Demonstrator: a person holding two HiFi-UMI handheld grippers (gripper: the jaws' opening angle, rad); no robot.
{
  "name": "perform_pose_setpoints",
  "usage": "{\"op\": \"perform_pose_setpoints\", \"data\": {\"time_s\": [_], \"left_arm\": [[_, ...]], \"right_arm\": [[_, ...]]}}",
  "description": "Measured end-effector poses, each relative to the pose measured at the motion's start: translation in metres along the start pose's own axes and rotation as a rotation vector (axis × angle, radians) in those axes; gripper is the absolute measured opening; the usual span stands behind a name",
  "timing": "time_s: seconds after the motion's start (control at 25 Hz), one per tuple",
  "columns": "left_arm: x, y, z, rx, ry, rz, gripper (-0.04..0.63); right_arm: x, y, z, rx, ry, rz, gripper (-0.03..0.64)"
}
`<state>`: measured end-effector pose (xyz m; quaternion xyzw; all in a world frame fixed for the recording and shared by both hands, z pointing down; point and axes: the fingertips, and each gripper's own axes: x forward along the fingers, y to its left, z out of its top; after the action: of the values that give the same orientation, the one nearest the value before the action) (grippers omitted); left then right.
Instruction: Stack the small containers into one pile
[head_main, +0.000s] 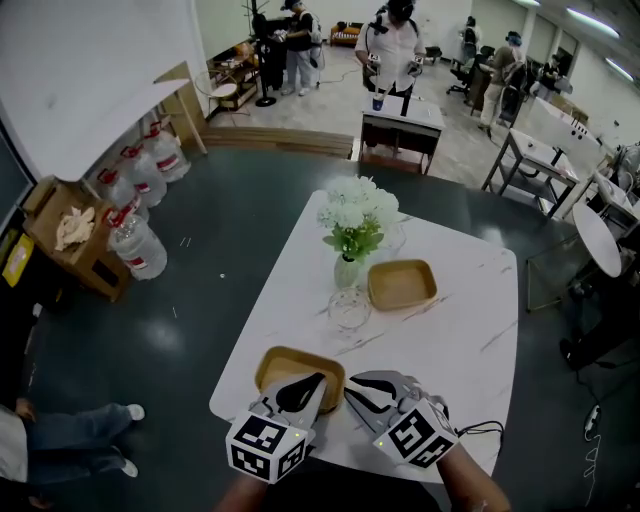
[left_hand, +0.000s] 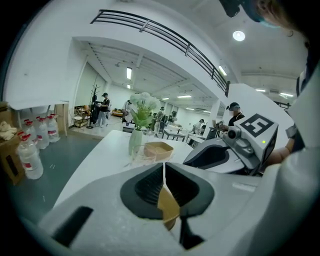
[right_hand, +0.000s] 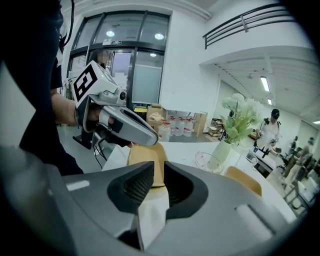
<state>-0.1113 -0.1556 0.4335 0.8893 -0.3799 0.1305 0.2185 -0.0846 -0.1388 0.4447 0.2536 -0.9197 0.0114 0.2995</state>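
Two tan square containers sit on the white table (head_main: 470, 330). One (head_main: 400, 284) (left_hand: 157, 149) (right_hand: 242, 180) lies beside the vase. The other (head_main: 282, 362) (right_hand: 147, 162) is near the front edge. My left gripper (head_main: 305, 385) (left_hand: 163, 175) hovers over that near container with its jaws closed together. Tan (left_hand: 169, 207) shows below through the gap behind the tips, and nothing is pinched. My right gripper (head_main: 365, 390) (right_hand: 159, 175) stands just right of it. Its jaws are apart and empty, with the near container in line beyond the gap.
A clear glass bowl (head_main: 350, 308) (right_hand: 209, 161) and a vase of white flowers (head_main: 347, 270) stand between the two containers. Water jugs (head_main: 135, 245) and a cardboard box (head_main: 70, 235) are on the floor at left. People stand at the tables behind.
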Motion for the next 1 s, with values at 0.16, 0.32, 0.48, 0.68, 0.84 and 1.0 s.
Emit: {"op": "perform_pose_setpoints", "data": {"time_s": [0.16, 0.32, 0.48, 0.68, 0.84, 1.0], "left_arm": [[0.023, -0.02, 0.01, 0.019, 0.011, -0.046, 0.009], [0.046, -0.038, 0.015, 0.043, 0.032, -0.079, 0.009], [0.07, -0.051, 0.019, 0.055, 0.046, -0.104, 0.009], [0.1, -0.061, 0.022, 0.051, 0.069, -0.114, 0.009], [0.123, -0.062, 0.023, 0.043, 0.087, -0.101, 0.009], [0.143, -0.057, 0.024, 0.033, 0.102, -0.083, 0.009]], "right_arm": [[-0.013, -0.021, -0.014, 0.03, 0.005, -0.029, 0.063], [-0.025, -0.043, -0.027, 0.064, -0.005, -0.055, 0.063], [-0.034, -0.066, -0.041, 0.109, -0.007, -0.079, 0.063], [-0.042, -0.099, -0.059, 0.131, -0.002, -0.094, 0.063], [-0.042, -0.125, -0.07, 0.143, 0.0, -0.093, 0.063], [-0.035, -0.146, -0.08, 0.144, 0.009, -0.086, 0.064]]}}
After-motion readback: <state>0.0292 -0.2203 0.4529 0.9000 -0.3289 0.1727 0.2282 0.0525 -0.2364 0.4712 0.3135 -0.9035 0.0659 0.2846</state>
